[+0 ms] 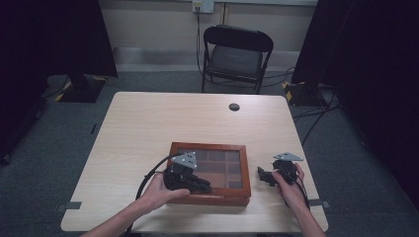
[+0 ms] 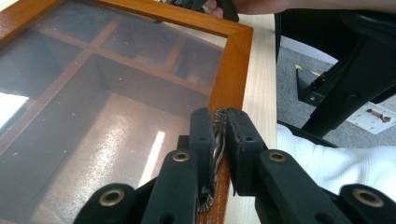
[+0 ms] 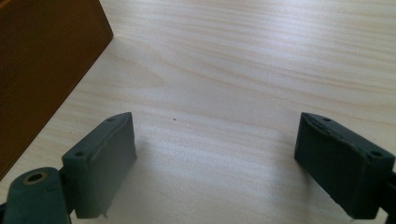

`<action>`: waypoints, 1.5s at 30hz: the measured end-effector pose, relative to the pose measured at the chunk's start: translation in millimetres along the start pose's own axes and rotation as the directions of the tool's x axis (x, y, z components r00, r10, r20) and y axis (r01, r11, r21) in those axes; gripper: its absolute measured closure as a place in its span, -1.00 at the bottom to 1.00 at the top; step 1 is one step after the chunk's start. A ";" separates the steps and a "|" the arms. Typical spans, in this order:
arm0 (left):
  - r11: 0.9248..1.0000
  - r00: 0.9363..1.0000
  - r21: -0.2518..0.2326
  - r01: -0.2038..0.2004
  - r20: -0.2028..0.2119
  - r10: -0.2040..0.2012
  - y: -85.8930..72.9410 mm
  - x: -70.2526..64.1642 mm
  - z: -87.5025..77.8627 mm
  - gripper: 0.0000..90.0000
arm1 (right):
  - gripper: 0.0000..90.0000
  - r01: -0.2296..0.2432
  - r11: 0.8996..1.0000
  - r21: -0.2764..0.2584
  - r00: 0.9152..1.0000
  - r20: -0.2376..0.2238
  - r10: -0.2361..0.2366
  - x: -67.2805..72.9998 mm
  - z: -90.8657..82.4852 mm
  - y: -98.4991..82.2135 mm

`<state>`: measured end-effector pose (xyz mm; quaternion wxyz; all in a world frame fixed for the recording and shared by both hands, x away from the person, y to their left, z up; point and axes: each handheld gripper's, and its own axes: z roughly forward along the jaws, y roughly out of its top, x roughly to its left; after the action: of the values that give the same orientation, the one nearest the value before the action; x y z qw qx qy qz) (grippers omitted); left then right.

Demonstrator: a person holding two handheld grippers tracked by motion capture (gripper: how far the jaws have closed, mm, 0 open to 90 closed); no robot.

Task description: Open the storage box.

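Near the worktop's (image 1: 148,118) front edge, the left gripper (image 2: 219,140) pinches the glass-lidded wooden box's (image 1: 237,148) metal latch (image 2: 217,140); the right gripper (image 3: 215,154) gapes wide over pale woodgrain

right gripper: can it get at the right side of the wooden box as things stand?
Probably yes. The right gripper sits open just right of the wooden box, with bare table between its jaws and the box's side wall. The left gripper is clamped on the front latch, away from that side.
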<state>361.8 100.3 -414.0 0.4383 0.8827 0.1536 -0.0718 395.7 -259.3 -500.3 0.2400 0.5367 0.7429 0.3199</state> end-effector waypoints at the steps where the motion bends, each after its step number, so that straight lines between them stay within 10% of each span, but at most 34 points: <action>1: 1.000 1.000 0.000 0.000 0.000 0.000 0.0 0.0 0.0 0.81 | -0.74 0.000 1.000 0.000 1.000 0.000 0.000 0.0 0.0 0.0; 25: 0.997 0.999 0.069 0.038 0.001 -0.039 26.4 2.3 -13.3 0.81 | -0.74 0.000 1.000 0.000 1.000 0.000 0.000 0.0 0.0 0.0; 45: 0.997 0.998 0.029 0.068 0.006 -0.068 46.4 7.5 -31.9 0.80 | -0.74 0.000 1.000 0.000 1.000 0.000 0.000 0.0 0.0 0.0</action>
<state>384.2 100.9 -361.8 0.4233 0.8830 0.1808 -0.0921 395.7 -259.3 -500.3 0.2399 0.5369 0.7428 0.3200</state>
